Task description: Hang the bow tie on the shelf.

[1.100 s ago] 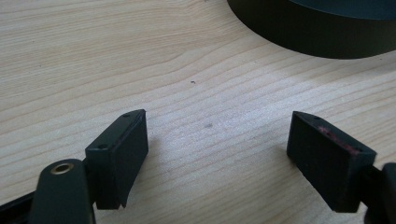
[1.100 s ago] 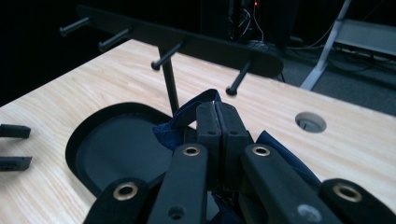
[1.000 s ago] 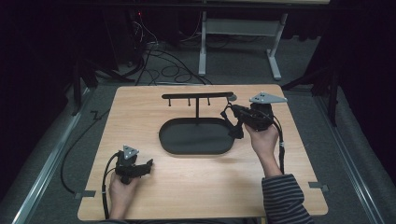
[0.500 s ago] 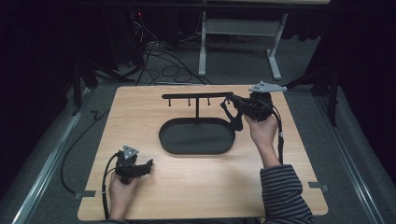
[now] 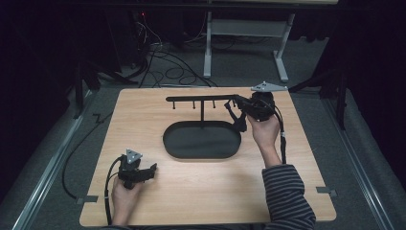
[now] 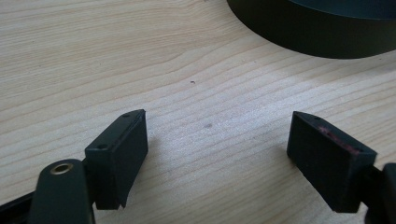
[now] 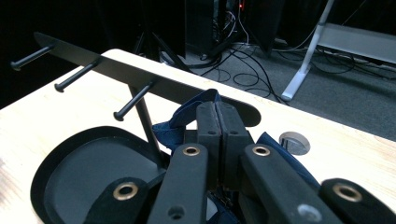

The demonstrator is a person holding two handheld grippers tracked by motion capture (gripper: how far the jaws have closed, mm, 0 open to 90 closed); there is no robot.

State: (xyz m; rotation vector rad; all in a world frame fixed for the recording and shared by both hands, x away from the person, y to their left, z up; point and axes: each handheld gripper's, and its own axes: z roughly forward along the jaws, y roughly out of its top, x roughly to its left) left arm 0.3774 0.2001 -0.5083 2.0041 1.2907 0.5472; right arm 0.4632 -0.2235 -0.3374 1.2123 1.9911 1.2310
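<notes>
At the lower left of the high view, my left gripper (image 5: 152, 168) rests low over the wooden table (image 5: 143, 120), its jaws spread wide with only bare wood between them and the dark rim of the oval tray (image 6: 322, 32) at the upper right of the left gripper view. In the middle of the high view stands the black peg rack (image 5: 201, 99), rising from that tray. At the upper right, beside the rack's right end, my right gripper (image 5: 238, 115) is clenched on a blue fabric strap (image 7: 187, 116), which loops up just in front of the rack's bar.
</notes>
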